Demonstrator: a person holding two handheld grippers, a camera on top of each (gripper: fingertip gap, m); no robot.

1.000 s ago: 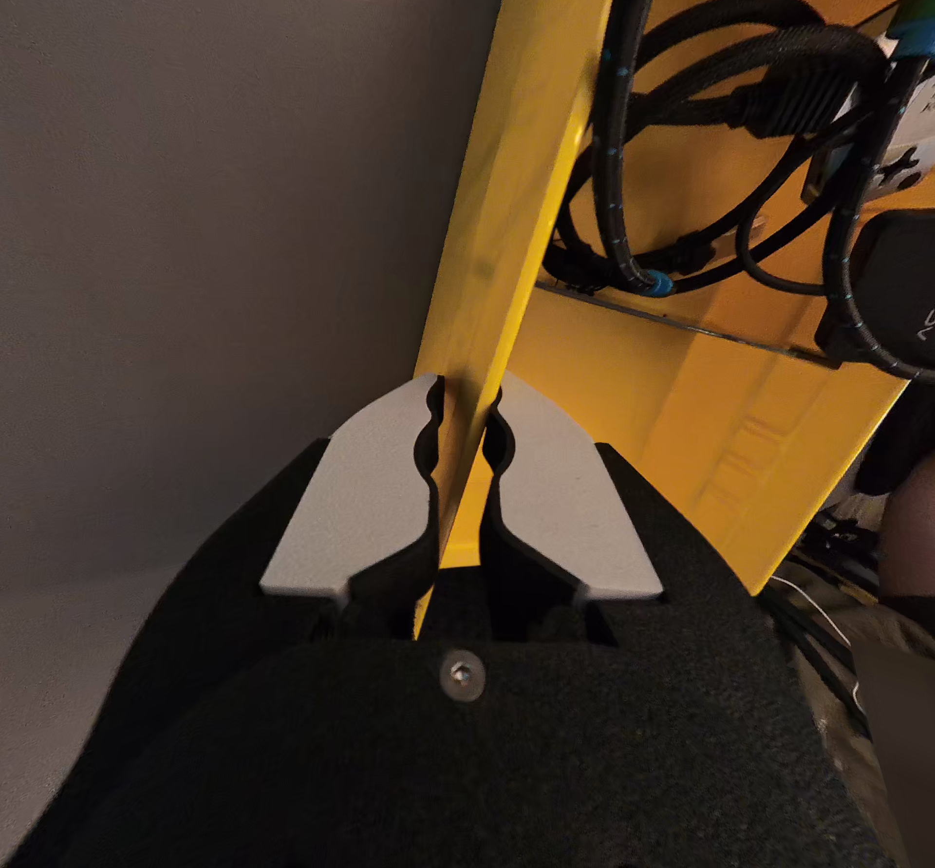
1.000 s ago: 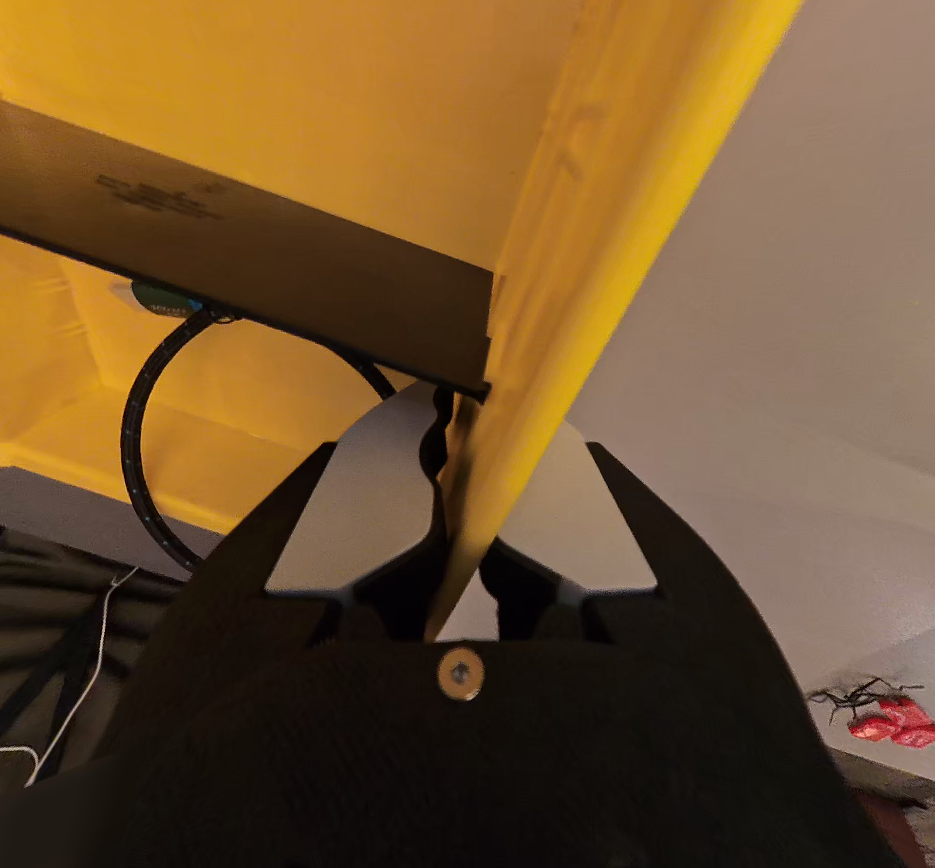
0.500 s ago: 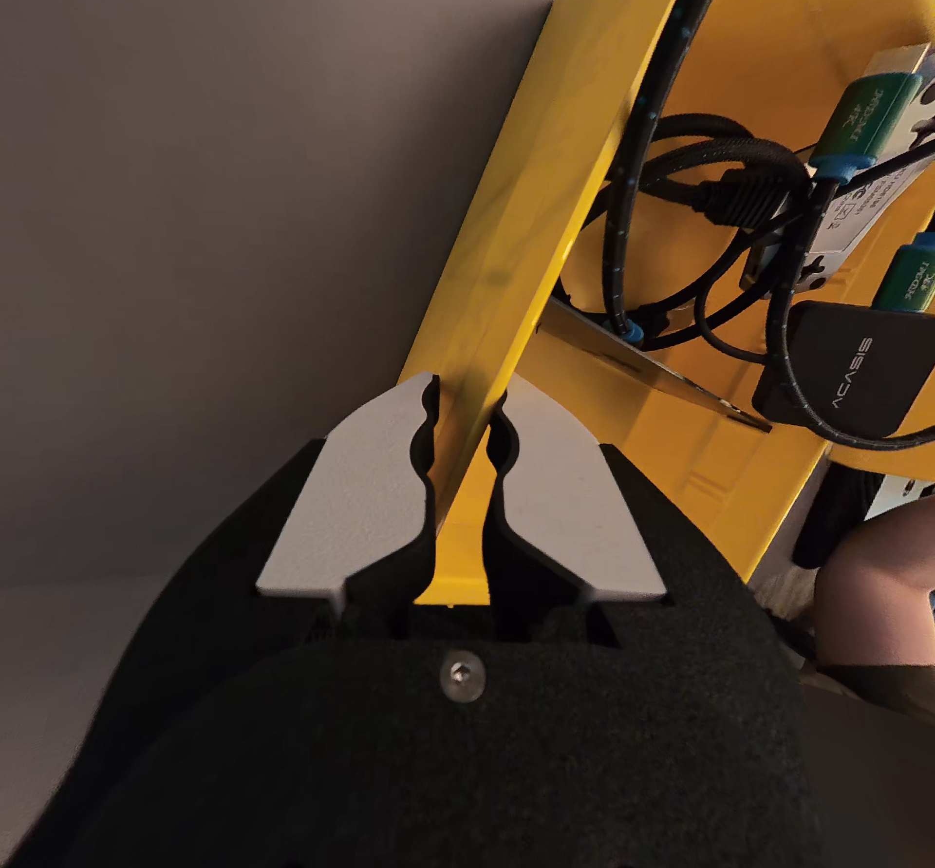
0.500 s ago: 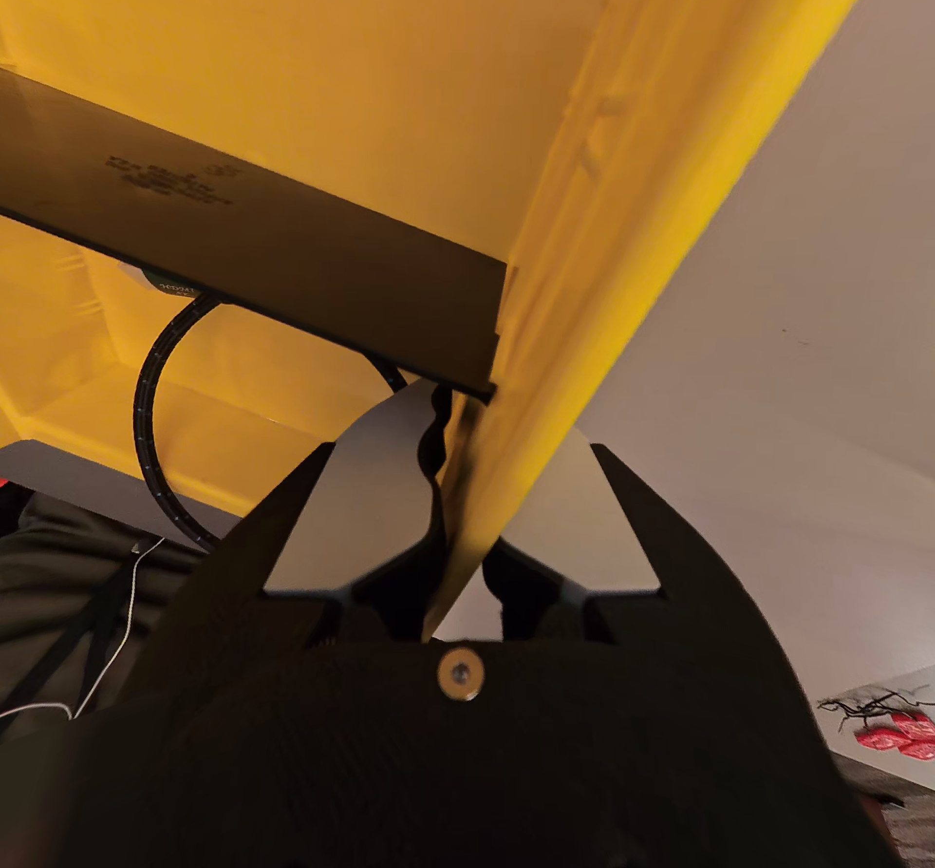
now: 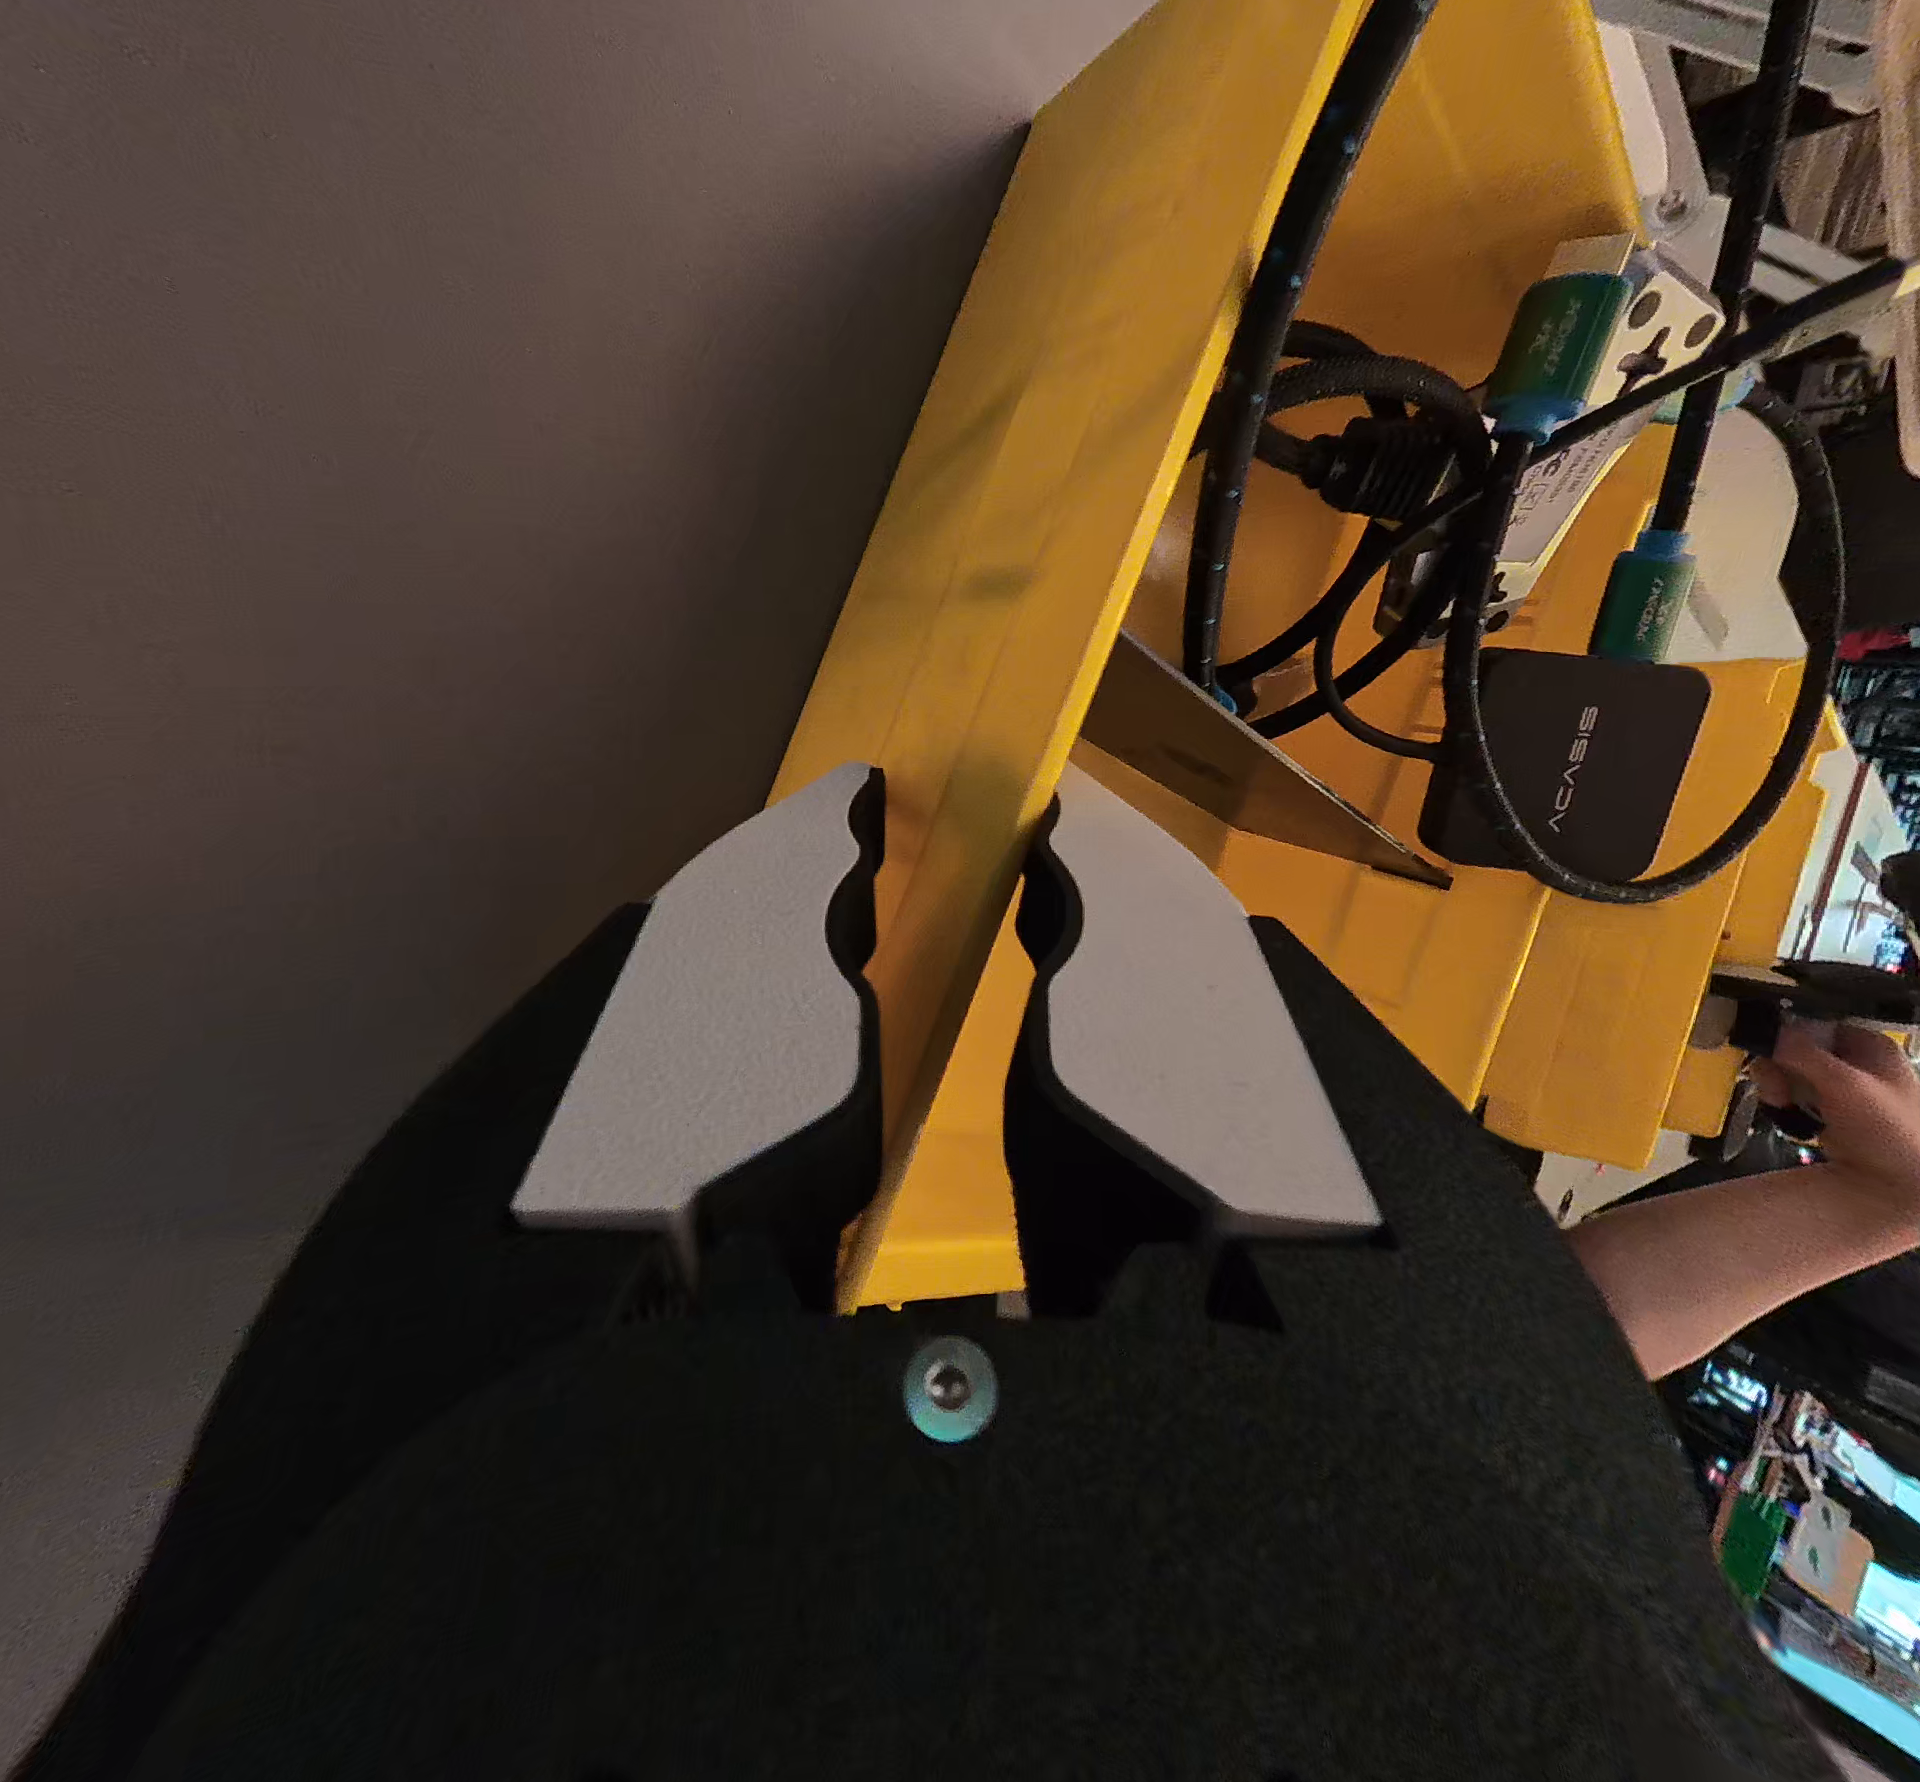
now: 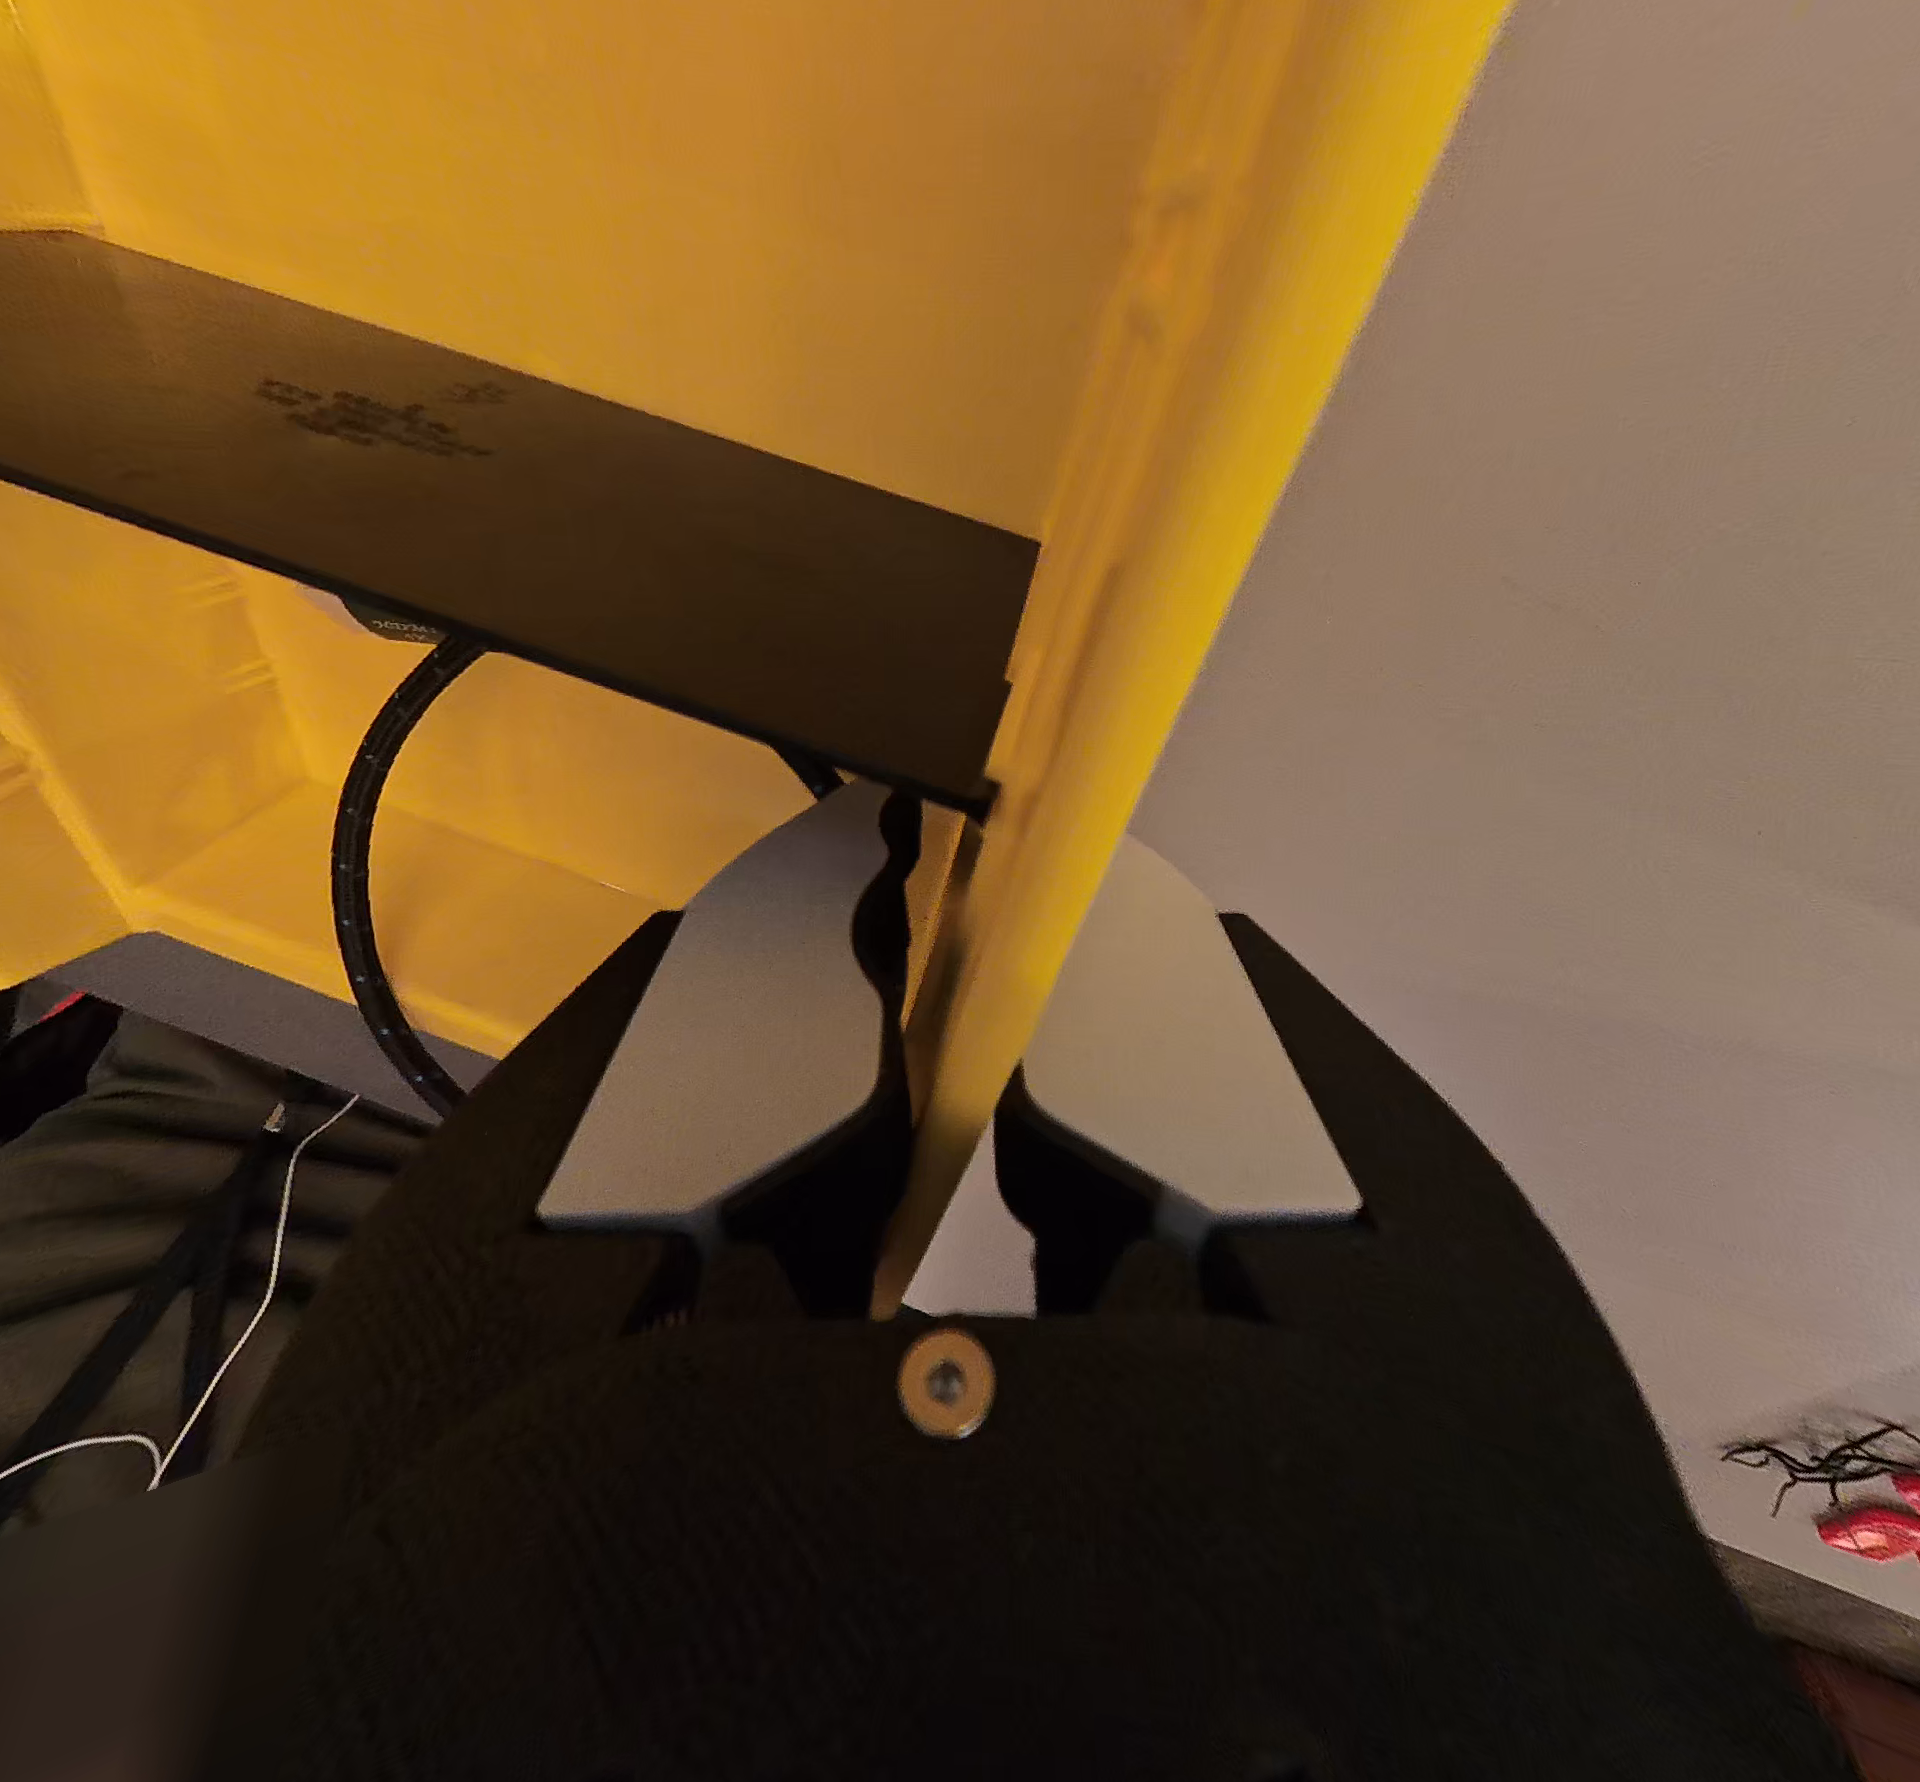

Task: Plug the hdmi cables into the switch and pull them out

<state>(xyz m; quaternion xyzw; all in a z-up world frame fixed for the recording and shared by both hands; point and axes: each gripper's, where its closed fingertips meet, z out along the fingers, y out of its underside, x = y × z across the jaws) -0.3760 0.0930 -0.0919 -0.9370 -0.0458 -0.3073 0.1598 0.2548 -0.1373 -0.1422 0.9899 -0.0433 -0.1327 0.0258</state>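
Observation:
A yellow plastic bin (image 5: pixel 1091 444) is held up and tilted. My left gripper (image 5: pixel 961 797) is shut on one side wall of it. My right gripper (image 6: pixel 997 828) is shut on the opposite wall (image 6: pixel 1247 382). Inside the bin, the left wrist view shows a black switch box (image 5: pixel 1558 776), two green HDMI plugs (image 5: pixel 1548 350) (image 5: pixel 1642 610), braided black cables (image 5: pixel 1236 485) and a black divider panel (image 5: pixel 1247 787). In the right wrist view the divider (image 6: pixel 520 506) crosses the bin, with a cable loop (image 6: pixel 358 849) under it.
A plain grey wall (image 5: pixel 416 382) lies behind the bin on the left. A person's hand and forearm (image 5: pixel 1829 1088) show at the bin's far side. Cluttered room objects (image 5: pixel 1818 1545) sit at the lower right. A red item (image 6: pixel 1870 1514) lies at the right edge. The grippers' ends are close to 70 centimeters from one another.
The bin has tilted and swung, so the switch box, plugs and cables have come further into the left wrist view. A hand and room clutter appeared at right. Both grips are unchanged.

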